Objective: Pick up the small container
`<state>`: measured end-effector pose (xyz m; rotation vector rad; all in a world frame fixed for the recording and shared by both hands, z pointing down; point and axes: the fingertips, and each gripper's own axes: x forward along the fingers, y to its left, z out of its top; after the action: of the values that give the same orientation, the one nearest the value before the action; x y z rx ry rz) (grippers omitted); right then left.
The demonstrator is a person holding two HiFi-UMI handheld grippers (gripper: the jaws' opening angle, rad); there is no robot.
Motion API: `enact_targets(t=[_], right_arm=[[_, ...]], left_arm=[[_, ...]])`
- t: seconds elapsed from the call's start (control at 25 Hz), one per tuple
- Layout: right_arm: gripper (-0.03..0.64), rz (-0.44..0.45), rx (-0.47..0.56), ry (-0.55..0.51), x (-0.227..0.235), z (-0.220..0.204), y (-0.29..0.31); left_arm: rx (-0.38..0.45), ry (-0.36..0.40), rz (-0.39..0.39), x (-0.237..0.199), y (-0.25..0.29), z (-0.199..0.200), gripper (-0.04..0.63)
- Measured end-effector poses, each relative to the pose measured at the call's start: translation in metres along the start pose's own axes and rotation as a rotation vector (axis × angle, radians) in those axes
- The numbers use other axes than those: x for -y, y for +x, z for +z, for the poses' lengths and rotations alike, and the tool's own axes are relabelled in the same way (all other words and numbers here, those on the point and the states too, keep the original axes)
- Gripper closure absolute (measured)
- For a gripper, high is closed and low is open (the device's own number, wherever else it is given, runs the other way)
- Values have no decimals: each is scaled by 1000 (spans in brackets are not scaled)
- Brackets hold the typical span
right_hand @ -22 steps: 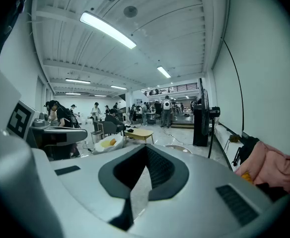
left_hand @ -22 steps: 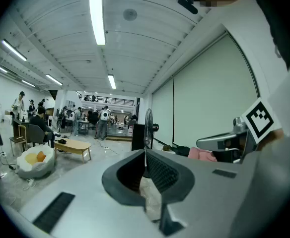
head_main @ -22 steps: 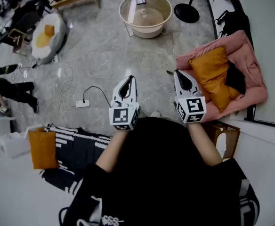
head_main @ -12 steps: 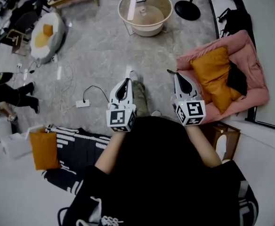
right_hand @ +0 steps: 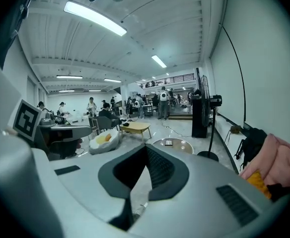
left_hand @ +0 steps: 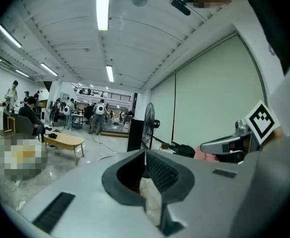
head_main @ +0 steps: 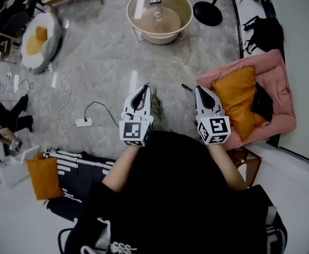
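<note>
Person's foot (head_main: 155,109) has stepped in just right of left gripper (head_main: 145,88) fingers | left and right gripper (head_main: 199,88) fingers pressed together, empty | small container (head_main: 157,16), probably that pale bit on round table (head_main: 191,8), well ahead of fingertips

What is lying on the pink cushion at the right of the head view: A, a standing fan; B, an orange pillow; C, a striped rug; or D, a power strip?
B: the head view shows an orange pillow resting on top of the pink cushion.
</note>
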<state>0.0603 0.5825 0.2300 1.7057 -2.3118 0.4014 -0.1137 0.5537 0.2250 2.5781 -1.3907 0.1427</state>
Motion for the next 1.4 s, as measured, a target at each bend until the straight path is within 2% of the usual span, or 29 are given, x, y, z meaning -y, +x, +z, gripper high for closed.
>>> enact_targets(t=[0.2,0.36,0.68,0.84,1.04,1.4], right_arm=[[595,59,-33,-2,9,35,107],[595,80,-37,-15,6,70,192],[595,83,-48,-55,3,123,313],[595,8,-44,-86,25,144,352],[595,-78,-83,-68,56,149,376],[595,-102,-100,-40,91,158,413]], left_arm=[[-31,-22,26,-70,75,12,568],[-77,-73,55,-133,125,25,568],[-50,-71,7,-211,217,62,568],[-27,-49,-10,-246,253,79,568],[-31,-40,-33,-277,286,86,568],[-63,-58,-5,-294,321,82,568]])
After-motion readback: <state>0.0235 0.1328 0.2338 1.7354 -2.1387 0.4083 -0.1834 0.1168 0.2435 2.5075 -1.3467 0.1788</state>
